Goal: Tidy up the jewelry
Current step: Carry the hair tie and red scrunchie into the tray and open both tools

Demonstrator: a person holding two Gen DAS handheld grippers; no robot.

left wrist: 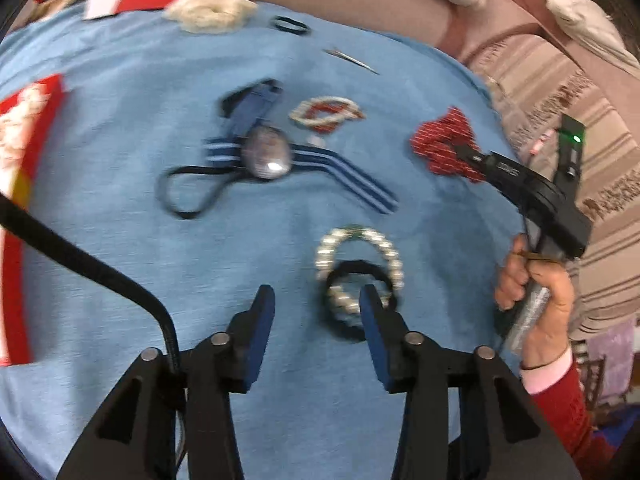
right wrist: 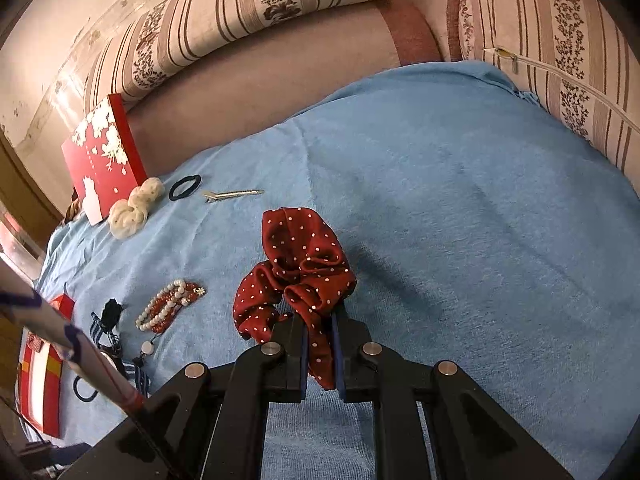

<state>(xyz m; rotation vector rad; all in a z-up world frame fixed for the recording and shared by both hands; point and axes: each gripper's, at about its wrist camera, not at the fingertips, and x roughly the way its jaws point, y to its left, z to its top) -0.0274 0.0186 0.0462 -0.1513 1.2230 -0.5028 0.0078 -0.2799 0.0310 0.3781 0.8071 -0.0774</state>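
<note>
On the blue cloth (right wrist: 460, 200), my right claw (right wrist: 320, 344) clenches the red dotted scrunchie (right wrist: 300, 264) between its 2 fingers, while my left claw (left wrist: 318, 304) gapes wide, the pearl bracelet (left wrist: 360, 264) just beyond its right fingertip.

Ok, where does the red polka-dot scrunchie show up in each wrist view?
Left wrist view: the red polka-dot scrunchie lies at right of centre on the blue cloth, with the right gripper shut on it.
Right wrist view: the scrunchie fills the lower centre, pinched between the gripper's fingers.
Shared landmark: the red-and-white bead bracelet, left of the scrunchie in both views.
</note>
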